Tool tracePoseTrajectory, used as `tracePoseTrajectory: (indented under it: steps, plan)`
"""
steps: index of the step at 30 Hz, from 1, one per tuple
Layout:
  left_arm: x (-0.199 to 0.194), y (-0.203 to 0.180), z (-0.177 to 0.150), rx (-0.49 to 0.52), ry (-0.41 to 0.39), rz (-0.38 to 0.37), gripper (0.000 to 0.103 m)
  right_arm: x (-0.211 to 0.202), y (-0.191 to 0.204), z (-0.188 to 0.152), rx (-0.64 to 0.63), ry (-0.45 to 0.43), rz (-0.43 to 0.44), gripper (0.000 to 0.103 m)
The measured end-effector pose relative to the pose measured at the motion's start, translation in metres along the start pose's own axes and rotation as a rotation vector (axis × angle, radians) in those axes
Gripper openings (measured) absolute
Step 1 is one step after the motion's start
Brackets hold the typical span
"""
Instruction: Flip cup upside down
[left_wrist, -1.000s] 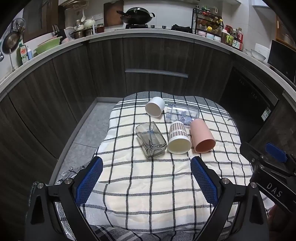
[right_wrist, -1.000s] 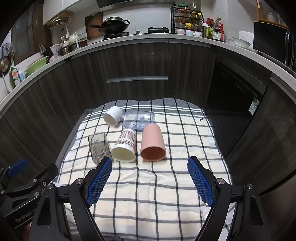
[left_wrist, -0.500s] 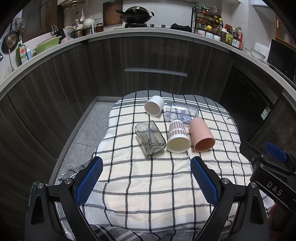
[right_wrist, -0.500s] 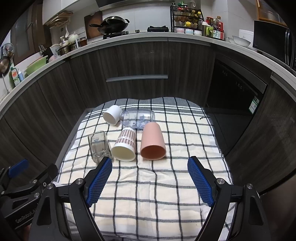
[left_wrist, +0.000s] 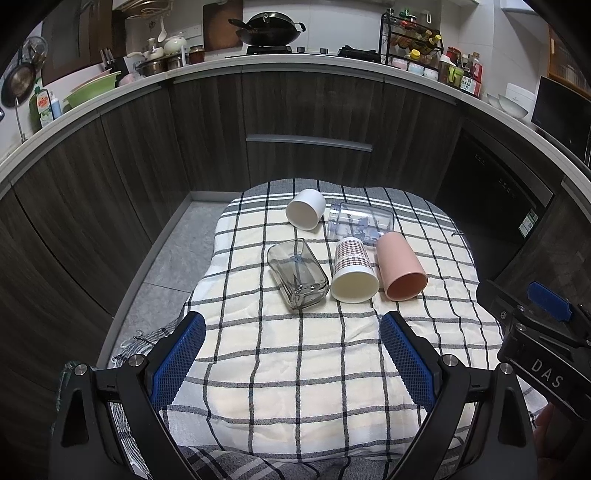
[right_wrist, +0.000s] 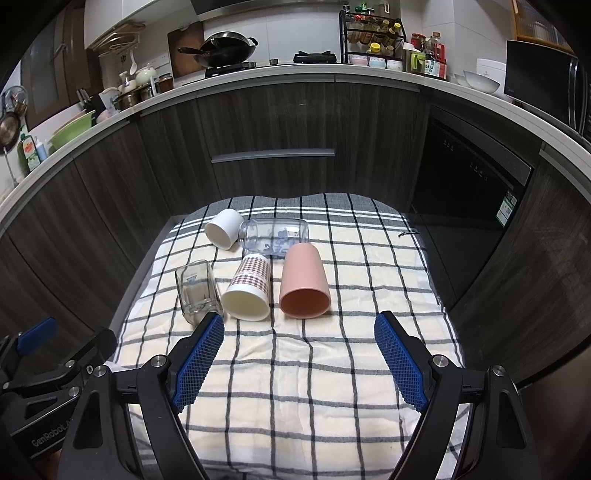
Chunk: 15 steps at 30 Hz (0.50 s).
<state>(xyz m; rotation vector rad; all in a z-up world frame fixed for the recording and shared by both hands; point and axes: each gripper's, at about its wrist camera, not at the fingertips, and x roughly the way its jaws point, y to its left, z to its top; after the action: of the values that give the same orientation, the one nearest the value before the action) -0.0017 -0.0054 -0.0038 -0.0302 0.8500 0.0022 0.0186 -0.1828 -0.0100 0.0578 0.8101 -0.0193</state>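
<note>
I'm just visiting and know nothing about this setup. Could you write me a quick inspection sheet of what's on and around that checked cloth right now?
Surface: checked cloth covers the work area, a little wrinkled.
Job's things: five cups, all lying on their sides: pink cup, plaid cup, square glass, white cup, clear printed tumbler.
Clutter: nothing seen on the cloth besides the cups.
Grippers: left gripper and right gripper both open, holding nothing, short of the cups.
Cables: nothing seen.
Surroundings: dark cabinets, a wok on the counter, spice rack, dishwasher.
</note>
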Motion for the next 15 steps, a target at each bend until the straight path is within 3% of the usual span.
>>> tracePoseTrajectory:
  steps: [15]
  plan:
    - [-0.0004, -0.0012, -0.0003, -0.001, 0.001, -0.003, 0.097, -0.0008, -0.0010, 0.0001, -0.001, 0.000, 0.001, 0.084]
